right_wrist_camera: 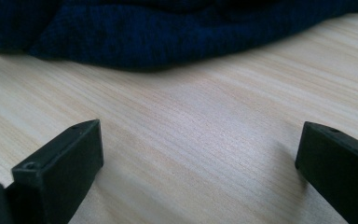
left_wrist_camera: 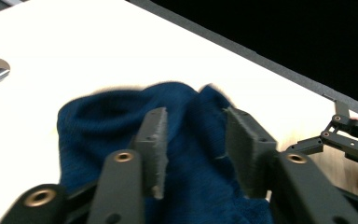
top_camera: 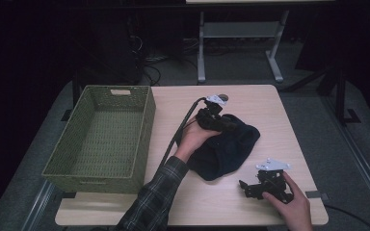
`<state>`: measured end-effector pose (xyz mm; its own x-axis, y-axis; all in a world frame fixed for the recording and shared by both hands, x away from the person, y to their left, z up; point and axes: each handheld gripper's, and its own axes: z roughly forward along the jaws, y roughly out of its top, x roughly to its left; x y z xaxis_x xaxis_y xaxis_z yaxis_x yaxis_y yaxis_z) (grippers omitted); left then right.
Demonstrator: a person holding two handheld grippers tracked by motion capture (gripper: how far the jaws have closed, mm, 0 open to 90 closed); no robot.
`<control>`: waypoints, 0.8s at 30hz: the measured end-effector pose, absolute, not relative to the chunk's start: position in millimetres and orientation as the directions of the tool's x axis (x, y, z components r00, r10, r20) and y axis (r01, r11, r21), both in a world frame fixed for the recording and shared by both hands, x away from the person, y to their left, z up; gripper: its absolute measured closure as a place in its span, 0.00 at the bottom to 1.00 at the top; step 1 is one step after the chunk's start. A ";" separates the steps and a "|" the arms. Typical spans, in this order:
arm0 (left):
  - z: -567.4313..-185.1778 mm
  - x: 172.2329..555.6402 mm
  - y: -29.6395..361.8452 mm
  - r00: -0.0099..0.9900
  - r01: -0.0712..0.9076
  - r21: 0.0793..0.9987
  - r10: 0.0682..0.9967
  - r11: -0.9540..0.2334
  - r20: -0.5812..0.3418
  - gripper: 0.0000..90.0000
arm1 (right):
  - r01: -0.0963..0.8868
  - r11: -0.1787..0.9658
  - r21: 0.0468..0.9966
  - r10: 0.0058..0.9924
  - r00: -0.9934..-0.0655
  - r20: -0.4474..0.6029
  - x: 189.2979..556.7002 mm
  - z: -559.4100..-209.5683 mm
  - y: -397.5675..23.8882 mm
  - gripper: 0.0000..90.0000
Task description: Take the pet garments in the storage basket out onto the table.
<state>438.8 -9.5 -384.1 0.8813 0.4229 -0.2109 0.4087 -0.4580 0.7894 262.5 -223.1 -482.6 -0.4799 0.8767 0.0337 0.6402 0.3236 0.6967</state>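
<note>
The pale wooden tabletop (top_camera: 270, 110) carries an olive woven rectangular basket (top_camera: 101, 139) at its left and a crumpled dark blue knit cloth (top_camera: 229, 144) mid-table. The left tongs (left_wrist_camera: 193, 140) sit on the cloth's far end, jaws partly spread, knit between them, not visibly pinched. The right tongs (top_camera: 243, 187) rest wide apart and empty on bare wood, just nearer than the cloth. The left gripper view reveals knit between pads (left_wrist_camera: 154, 140); the right gripper view shows the hem.

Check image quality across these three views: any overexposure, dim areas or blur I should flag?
High view: dim overall, background nearly black, though the green basket and dark blue cloth stay readable. Left gripper view: the table is blown out to white, and the cloth's edge is smeared. Right gripper view: evenly lit, wood grain sharp, near jaws soft.
</note>
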 end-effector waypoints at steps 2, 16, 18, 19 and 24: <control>-382.9 438.1 -6.9 0.883 0.403 0.793 0.421 -0.457 -0.206 0.50 | 0.640 0.324 0.697 0.877 -0.480 0.034 262.5 -482.6 -223.1 0.01; -376.5 419.2 21.0 0.876 0.365 0.807 0.466 -0.464 -0.128 0.18 | 0.638 0.326 0.698 0.875 -0.482 0.032 262.7 -482.6 -223.2 0.01; -376.4 417.2 22.4 0.875 0.364 0.807 0.469 -0.465 -0.124 0.17 | 0.638 0.326 0.697 0.875 -0.482 0.032 262.7 -482.6 -223.2 0.01; -376.4 415.3 24.0 0.875 0.361 0.807 0.468 -0.468 -0.120 0.17 | 0.638 0.326 0.697 0.875 -0.482 0.032 262.7 -482.6 -223.2 0.01; -375.5 404.5 30.7 0.880 0.345 0.807 0.463 -0.479 -0.101 0.16 | 0.638 0.327 0.697 0.876 -0.482 0.031 262.7 -482.6 -223.3 0.01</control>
<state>404.5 30.7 -375.5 0.8804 0.4632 -0.1013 0.3449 -0.4790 0.8072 262.7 -223.3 -482.6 -0.4820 0.8756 0.0310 0.6382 0.3266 0.6972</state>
